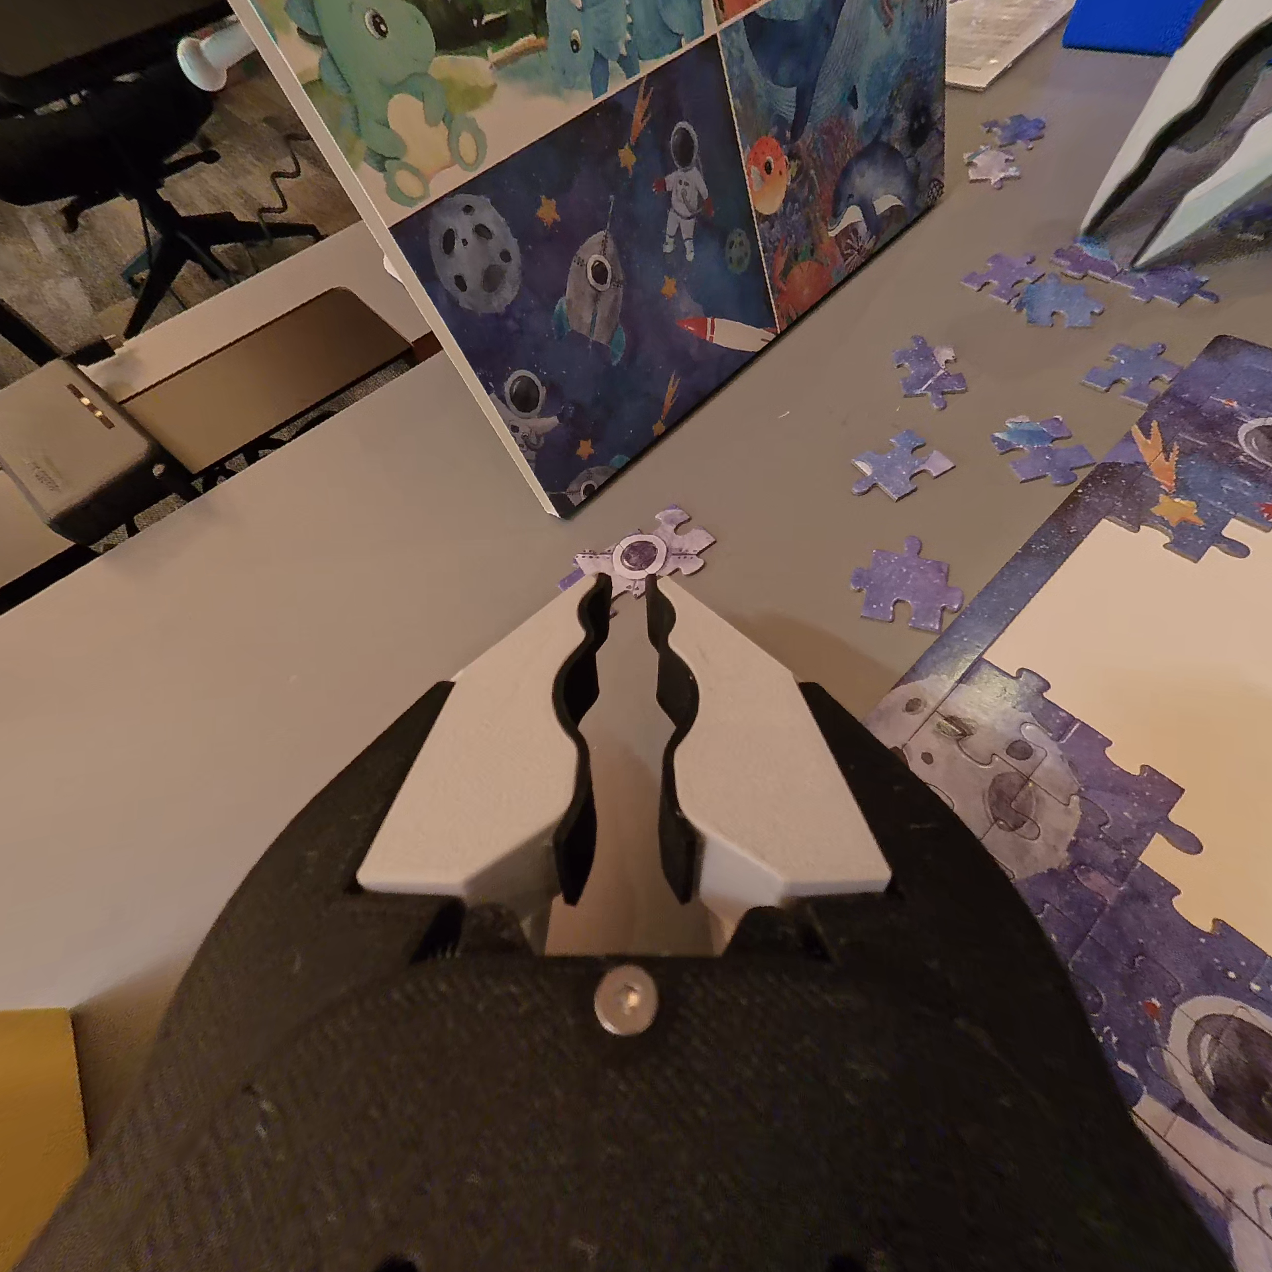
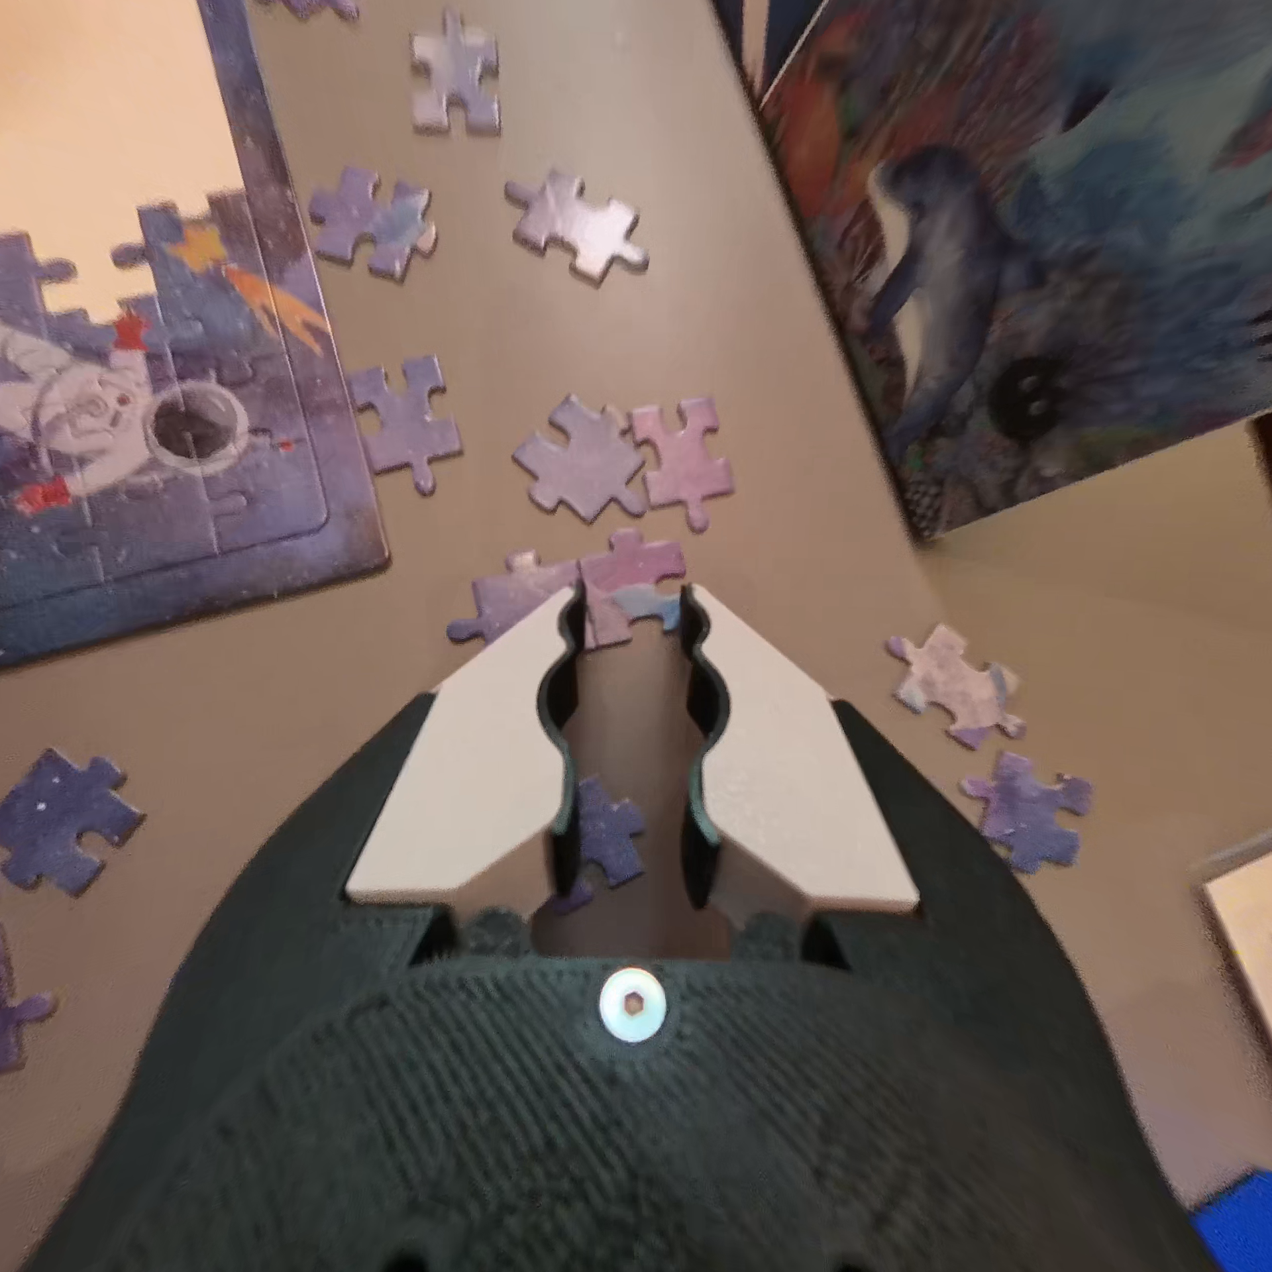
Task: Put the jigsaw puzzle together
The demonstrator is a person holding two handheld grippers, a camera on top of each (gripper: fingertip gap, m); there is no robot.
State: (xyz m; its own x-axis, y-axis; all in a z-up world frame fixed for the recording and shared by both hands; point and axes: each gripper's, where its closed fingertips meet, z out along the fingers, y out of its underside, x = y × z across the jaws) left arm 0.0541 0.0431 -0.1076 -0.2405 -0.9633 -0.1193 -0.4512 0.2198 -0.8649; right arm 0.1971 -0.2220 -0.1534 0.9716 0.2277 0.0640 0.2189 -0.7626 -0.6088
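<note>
On the grey worktop (image 1: 289, 619), nearest to us, the left gripper (image 1: 630, 585) had its fingers drawn nearly together on the near tab of a pale puzzle piece with a round porthole (image 1: 643, 554), which looked pinched between the black pads. Just right of it lay a starry purple piece (image 1: 907, 585), and beside that the partly built puzzle board (image 1: 1046, 585) with its bare cream middle. Beyond the porthole piece stood the upright picture box (image 1: 619, 275), leaning, with more loose pieces scattered to its right.

The right gripper (image 2: 633, 609) stood wider apart, around a purple piece with a light blue patch (image 2: 633, 585); the piece's blue edge met the right pad, but whether the left pad pressed on it we could not tell. A second purple piece (image 2: 509, 595) lay against it on the left, two more pieces (image 2: 619, 458) farther on.
</note>
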